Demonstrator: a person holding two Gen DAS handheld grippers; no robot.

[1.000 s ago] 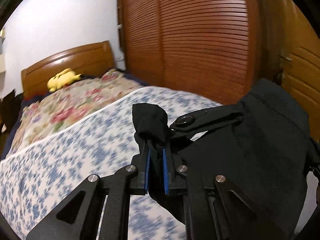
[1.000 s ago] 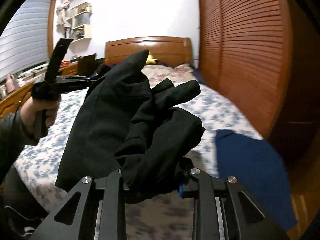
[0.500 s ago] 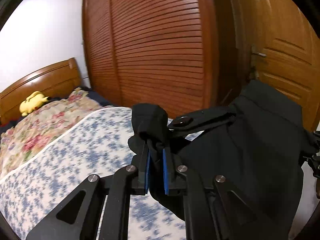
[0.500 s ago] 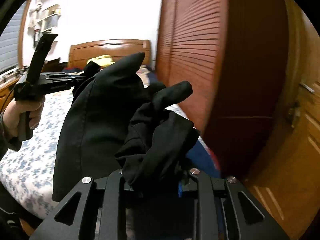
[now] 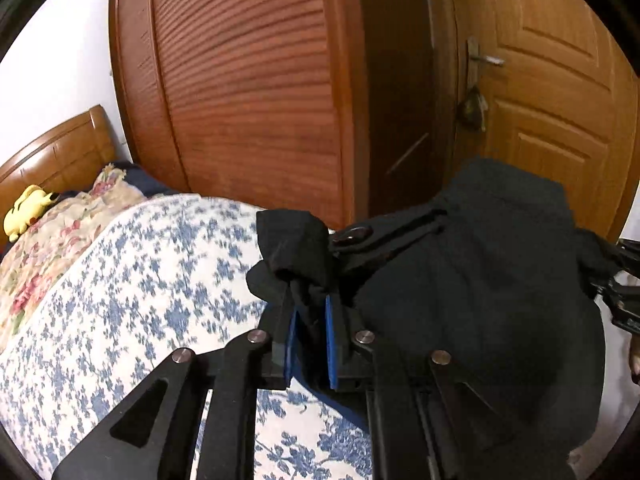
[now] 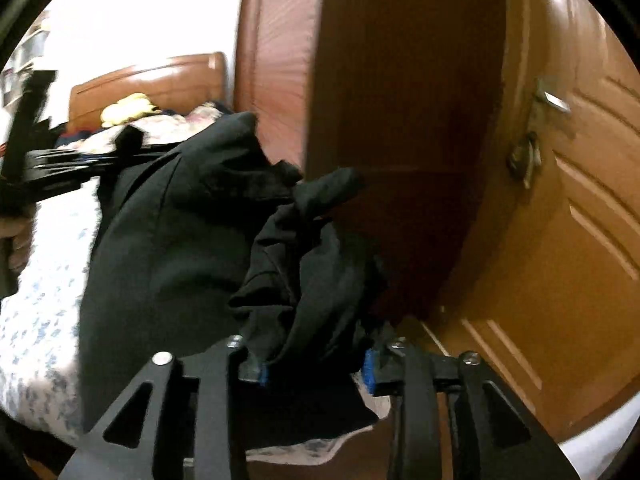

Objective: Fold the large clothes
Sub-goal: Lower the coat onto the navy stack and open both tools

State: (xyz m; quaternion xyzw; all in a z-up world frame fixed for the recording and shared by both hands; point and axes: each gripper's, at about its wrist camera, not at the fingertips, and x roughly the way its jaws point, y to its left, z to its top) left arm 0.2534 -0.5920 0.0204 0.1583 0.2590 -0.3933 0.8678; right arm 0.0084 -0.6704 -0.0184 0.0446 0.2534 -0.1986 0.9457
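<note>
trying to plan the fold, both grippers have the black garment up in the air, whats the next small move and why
Probably lower it onto the floral sheet: the black garment hangs bunched between the left gripper and the right gripper, whose jaws have just been opening around the cloth.

Left gripper [image 5: 310,312] fingers pinched nearly closed; right gripper [image 6: 316,364] fingers just been opening.

A bedroom in a home is shown. A bed [image 5: 120,280] is covered with a blue-flowered white sheet, and a floral quilt [image 5: 48,240] is laid toward its wooden headboard [image 5: 60,156], where a yellow soft toy [image 5: 26,210] is rested. A slatted wooden wardrobe [image 5: 248,92] is set along the wall, and a panelled wooden door [image 5: 560,92] with a metal handle is seen beside it.
</note>
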